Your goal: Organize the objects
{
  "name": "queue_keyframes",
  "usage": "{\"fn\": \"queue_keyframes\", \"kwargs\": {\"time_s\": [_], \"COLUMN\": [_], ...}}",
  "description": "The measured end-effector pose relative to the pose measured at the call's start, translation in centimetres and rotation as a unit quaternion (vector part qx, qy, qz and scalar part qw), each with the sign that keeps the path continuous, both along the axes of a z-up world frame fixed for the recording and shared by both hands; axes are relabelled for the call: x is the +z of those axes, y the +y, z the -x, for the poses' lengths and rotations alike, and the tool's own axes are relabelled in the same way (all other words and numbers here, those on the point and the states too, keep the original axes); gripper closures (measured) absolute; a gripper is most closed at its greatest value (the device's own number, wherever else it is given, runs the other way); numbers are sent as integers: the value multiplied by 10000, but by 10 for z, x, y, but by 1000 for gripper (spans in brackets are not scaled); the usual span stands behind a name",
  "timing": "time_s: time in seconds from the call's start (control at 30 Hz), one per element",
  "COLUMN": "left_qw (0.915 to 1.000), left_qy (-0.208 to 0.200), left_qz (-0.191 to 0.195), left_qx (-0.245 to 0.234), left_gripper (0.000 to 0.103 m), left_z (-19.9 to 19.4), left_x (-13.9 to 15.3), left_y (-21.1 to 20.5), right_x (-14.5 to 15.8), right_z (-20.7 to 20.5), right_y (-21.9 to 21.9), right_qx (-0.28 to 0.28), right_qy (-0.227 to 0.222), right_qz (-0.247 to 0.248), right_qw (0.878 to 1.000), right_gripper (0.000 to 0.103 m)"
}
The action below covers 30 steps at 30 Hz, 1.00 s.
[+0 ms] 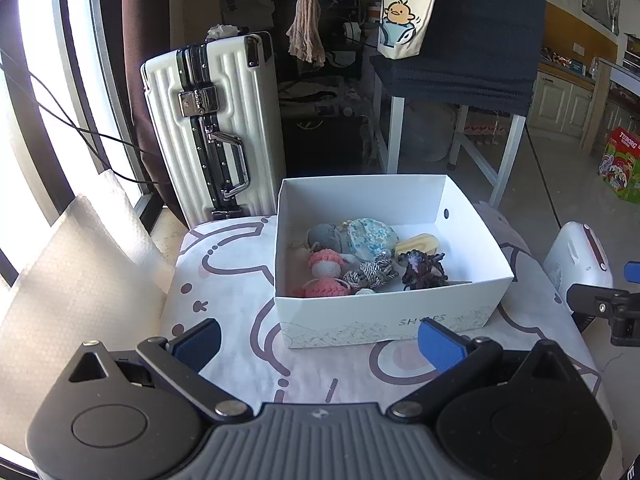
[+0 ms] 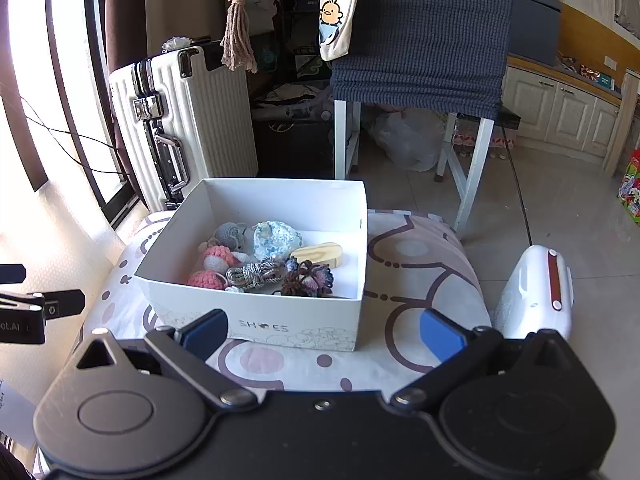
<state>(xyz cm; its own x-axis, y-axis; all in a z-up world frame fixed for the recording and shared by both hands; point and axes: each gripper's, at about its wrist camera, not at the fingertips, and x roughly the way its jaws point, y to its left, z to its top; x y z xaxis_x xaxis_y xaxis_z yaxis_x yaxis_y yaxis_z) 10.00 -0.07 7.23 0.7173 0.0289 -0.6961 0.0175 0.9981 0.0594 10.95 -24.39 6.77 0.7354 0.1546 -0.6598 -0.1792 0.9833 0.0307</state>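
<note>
Shoebox (image 1: 384, 312), white and lidless, sits on a patterned cushion (image 1: 224, 308), just ahead of both grippers. Inside: a pink crochet doll (image 1: 326, 270), a grey knitted mouse (image 1: 326, 236), a blue flowered pouch (image 1: 370, 238), a striped rope knot (image 1: 370, 274), a dark yarn flower (image 1: 424, 270) and a pale wooden block (image 1: 418, 244), all bunched toward the near wall.

Left gripper (image 1: 318, 340) spread wide, holding nothing, low over the cushion in front of the box. Right gripper (image 2: 324, 334) likewise wide and empty, close to the printed front wall.

Risks, as a judgement: thin cardboard likely to slide or tip on the soft cushion if a finger catches the rim; small toys lying tangled, so pulling one could drag a neighbour out; yarn loops prone to snagging on a pad; both grippers reaching in together could collide, given the narrow opening.

Readable writing: "SH ES" on the box front, a small mark in place of the missing letter. "TUBORG" on a green carton (image 1: 622, 168) on the floor at far right. Cartoon chick on a hanging cloth bag (image 1: 404, 12), its lettering cut off.
</note>
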Motion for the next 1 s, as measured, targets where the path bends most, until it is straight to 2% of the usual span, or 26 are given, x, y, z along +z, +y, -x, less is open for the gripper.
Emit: {"fn": "queue_keyframes", "kwargs": {"time_s": [1.0], "left_qw": [10000], "left_qy": [34], "left_qz": [72], "left_qx": [-6], "left_gripper": [0], "left_z": [0], "left_x": [-1], "left_y": [0], "right_x": [-4], "right_z": [0], "right_y": [0], "right_qx": [30], "right_qy": [60], "right_qz": [55], "right_qw": [10000], "right_gripper": [0]}}
